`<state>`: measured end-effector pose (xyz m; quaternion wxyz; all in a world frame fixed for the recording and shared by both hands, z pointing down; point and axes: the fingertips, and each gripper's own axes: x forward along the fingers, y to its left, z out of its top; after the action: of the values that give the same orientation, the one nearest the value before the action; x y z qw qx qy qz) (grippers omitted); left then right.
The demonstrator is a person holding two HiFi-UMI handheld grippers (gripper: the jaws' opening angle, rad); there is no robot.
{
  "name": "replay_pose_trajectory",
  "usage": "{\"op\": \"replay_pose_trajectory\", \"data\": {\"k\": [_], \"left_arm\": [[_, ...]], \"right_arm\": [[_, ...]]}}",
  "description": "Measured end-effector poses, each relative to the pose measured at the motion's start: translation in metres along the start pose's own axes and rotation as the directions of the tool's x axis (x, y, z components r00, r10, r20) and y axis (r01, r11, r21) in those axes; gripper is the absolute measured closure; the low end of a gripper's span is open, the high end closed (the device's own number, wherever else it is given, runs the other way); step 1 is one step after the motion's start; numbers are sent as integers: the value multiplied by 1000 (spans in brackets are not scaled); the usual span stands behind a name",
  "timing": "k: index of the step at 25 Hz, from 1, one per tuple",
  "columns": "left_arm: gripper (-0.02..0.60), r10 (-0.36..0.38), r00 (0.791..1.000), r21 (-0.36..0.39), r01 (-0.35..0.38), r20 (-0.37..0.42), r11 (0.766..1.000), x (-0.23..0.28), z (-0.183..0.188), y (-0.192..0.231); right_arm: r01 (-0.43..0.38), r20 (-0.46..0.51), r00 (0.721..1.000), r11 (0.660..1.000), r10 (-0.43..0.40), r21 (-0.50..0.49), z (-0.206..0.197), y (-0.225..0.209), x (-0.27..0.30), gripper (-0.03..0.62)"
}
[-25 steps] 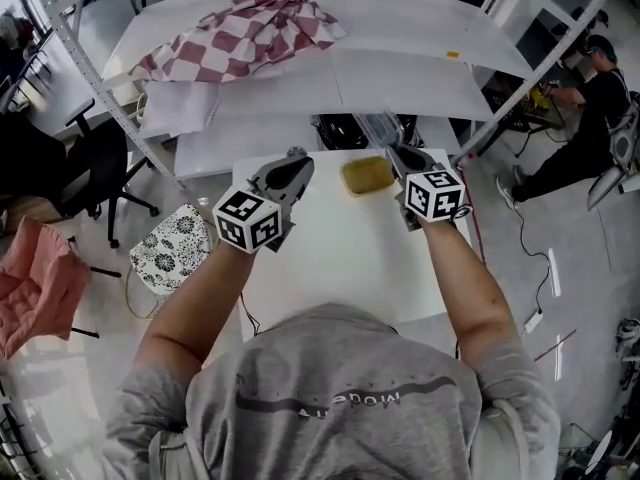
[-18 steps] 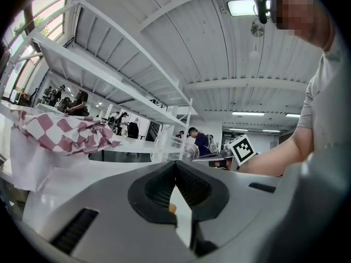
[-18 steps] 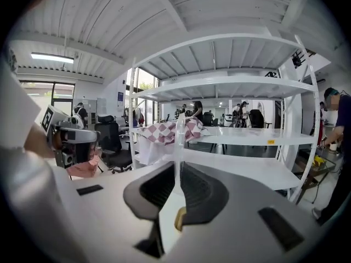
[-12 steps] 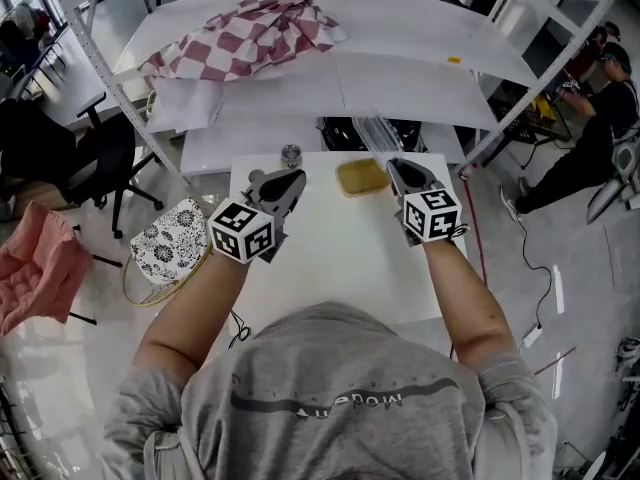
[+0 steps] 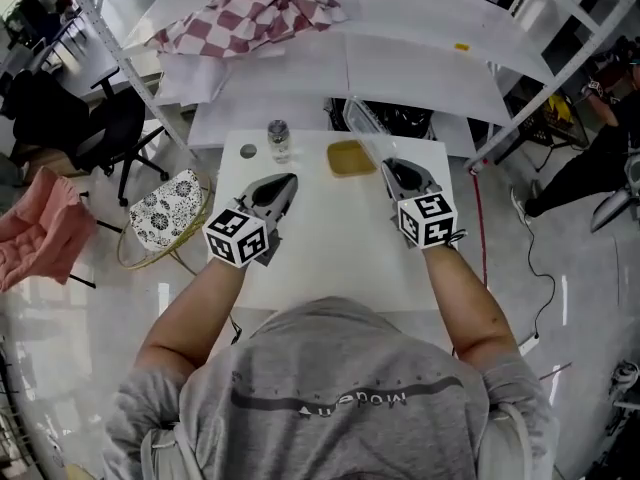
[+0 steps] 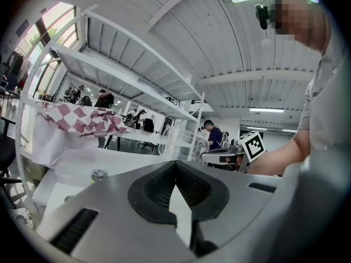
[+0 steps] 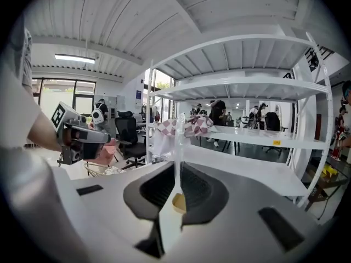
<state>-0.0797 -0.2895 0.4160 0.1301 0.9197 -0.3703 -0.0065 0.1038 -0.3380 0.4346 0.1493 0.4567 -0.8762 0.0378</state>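
Clear plastic [image 5: 362, 128], a long thin piece, is pinched edge-on in the right hand-held gripper [image 5: 388, 168], whose jaws are pressed onto it. It runs up and away from the jaws toward the far edge of the counter [image 5: 330, 238]. Just left of it lies a yellow pad [image 5: 349, 157], then a small jar [image 5: 279, 140]. The left hand-held gripper [image 5: 288, 180], jaws pressed together on nothing, hovers nearest the jar.

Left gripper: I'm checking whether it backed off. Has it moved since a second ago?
Yes. The left gripper has drawn back, away from the jar it earlier covered.
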Motion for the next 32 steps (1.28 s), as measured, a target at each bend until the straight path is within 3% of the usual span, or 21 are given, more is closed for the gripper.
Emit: {"op": "replay_pose_trajectory", "data": {"k": [11,22,32], "left_arm": [[572,27,996,-33,-30,-90,999,-14,-57,-12],[572,-17,984,-53,8,-179,999,-15,-105,-29],[572,-59,958,-79,39,-279,996,-21,-156,-49]], "right_arm": [[-27,-62,998,1000,28,14,-52,15,-25,553],[-48,-142,988,998,52,29,-108,42,-32,553],[-76,-219,972,996,84,46,-157,61,-34,553]]}}
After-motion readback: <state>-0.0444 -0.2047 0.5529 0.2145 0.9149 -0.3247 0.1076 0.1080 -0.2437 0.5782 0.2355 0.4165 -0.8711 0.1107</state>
